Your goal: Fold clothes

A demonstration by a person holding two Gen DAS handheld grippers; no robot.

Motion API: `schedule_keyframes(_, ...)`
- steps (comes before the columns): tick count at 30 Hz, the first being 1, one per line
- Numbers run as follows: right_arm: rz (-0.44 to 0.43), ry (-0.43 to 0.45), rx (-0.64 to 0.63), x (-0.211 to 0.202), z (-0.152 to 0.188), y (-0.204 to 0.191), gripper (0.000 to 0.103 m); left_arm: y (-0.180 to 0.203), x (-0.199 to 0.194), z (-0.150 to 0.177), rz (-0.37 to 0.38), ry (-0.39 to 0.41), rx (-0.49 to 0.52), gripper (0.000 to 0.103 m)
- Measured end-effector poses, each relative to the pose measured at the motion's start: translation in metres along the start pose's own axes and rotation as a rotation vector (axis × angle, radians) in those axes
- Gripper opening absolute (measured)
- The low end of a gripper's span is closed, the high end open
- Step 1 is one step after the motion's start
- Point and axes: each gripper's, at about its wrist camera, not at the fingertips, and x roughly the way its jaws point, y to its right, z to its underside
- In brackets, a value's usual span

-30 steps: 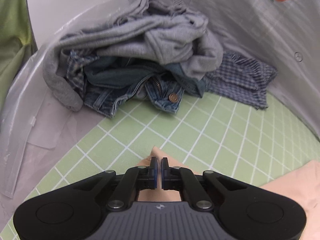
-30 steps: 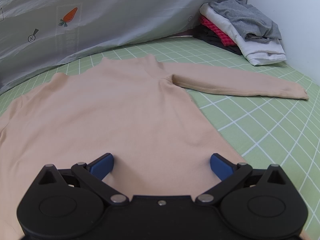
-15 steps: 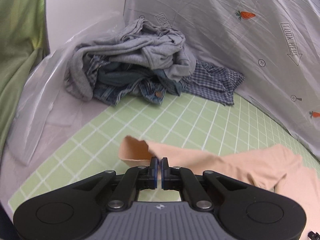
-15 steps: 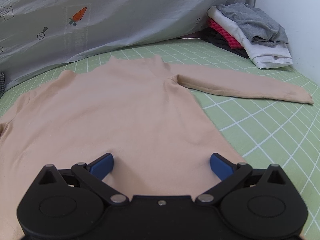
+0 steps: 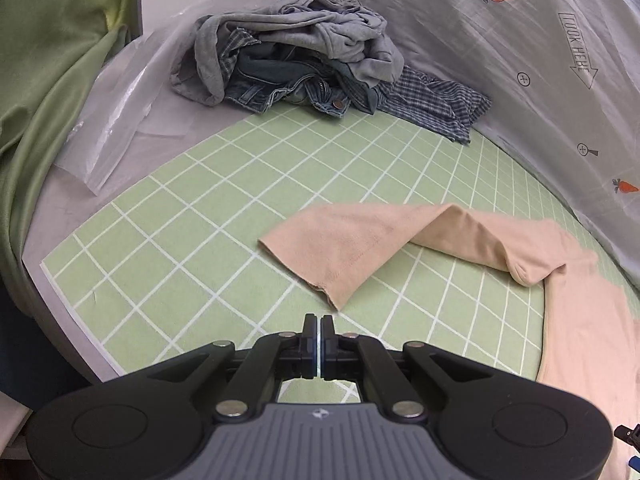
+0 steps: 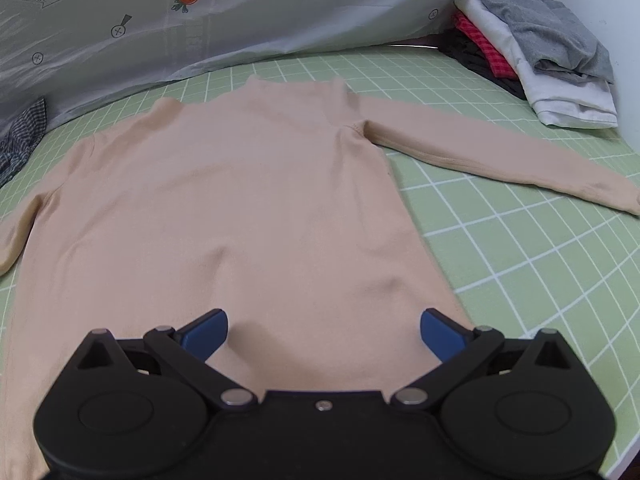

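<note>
We see the peach top (image 6: 240, 216) flat on the green grid mat (image 5: 224, 216), collar toward the grey carrot-print sheet (image 6: 280, 20). Change vs a sec ago: left sleeve (image 5: 360, 248), then pinched in the left gripper (image 5: 319, 326), now lies loose on the mat, cuff just ahead of the fingers, sleeve doubled over near the shoulder. The fingers are barely parted & opening, nothing betw them. Right gripper (image 6: 323, 328) hovers over the hem, fingers wide apart, gripping nothing. We judge sleeve placement done-ish; the kink prob needs smoothing before folding. Unfolded pile (image 5: 288, 52) waits past the cuff, by the sheet.
</note>
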Motion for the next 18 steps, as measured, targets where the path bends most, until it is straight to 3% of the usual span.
schedule_keyframes(9,-0.013,-0.055,0.013,-0.008,0.015,-0.002,0.103,0.029,0.033,-0.024,0.004,-0.040,0.138,0.042)
schedule_keyframes(18,0.052,-0.025,0.065,-0.018,0.034,-0.012,0.103,0.056,0.069,-0.038,-0.003,-0.062,0.369,0.045)
